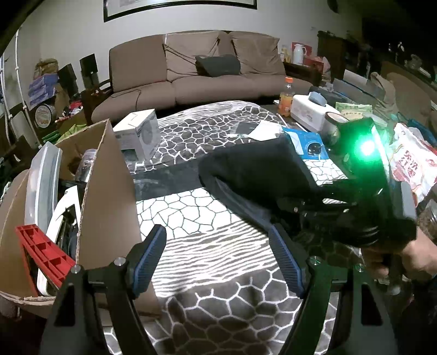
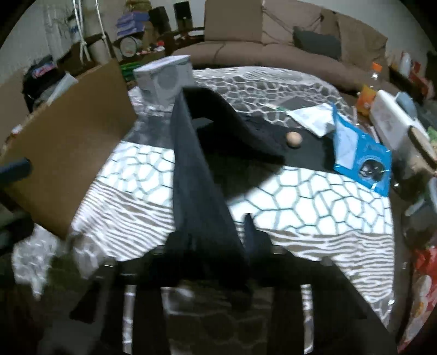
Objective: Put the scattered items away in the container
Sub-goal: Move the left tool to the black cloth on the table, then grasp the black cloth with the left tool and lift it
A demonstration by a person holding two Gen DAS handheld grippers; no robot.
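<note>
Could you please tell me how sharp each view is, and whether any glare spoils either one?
Left wrist view: mostly sharp, but a green light on the right hand-held gripper flares brightly, and that side smears. Right wrist view: motion-blurred throughout, worst at the lower edge; the dark cloth in its jaws stays readable, no glare.

A home living room. A brown sofa [image 1: 196, 79] with a dark cushion [image 1: 218, 65] stands against the white wall, under a framed picture [image 1: 180, 8]. In front of the sofa lies a patterned blanket [image 1: 207, 218]; right of it a low table [image 1: 352, 90] (crowded) bears an orange drink bottle [image 1: 286, 97] and snack bags [image 1: 415, 163]. Left of the sofa, boxes and household clutter pile up.
</note>
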